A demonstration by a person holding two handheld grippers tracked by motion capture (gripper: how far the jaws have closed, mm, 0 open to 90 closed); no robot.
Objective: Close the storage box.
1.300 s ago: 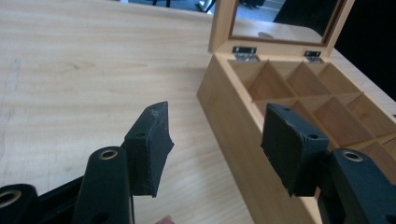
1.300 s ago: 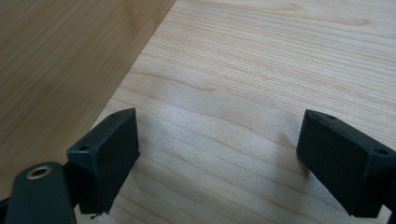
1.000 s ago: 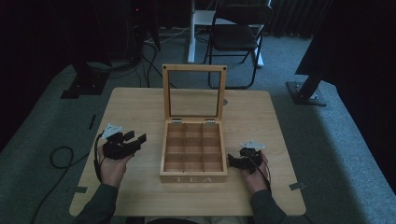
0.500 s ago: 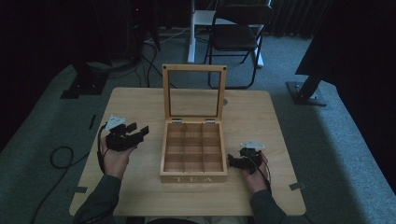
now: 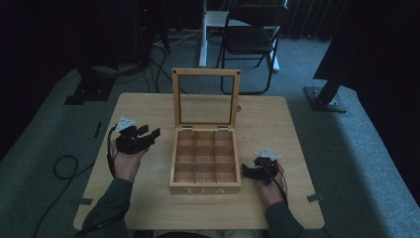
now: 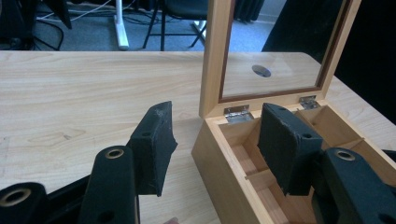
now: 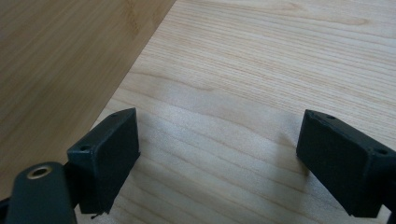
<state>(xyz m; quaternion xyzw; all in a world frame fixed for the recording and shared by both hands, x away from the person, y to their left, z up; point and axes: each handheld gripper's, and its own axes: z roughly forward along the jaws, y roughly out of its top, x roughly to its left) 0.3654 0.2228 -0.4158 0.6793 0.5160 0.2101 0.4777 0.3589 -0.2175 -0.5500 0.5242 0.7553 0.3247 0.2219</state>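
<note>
My tea box sits mid-table toward the near edge, its lid standing upright at the far side. My left gripper hovers just left of the box's far-left corner, nearer the lid than the right one; its jaws have just been closing but grip nothing, straddling the hinge corner in the left gripper view. My right gripper rests by the box's right wall, jaws released and empty over the table.
</note>
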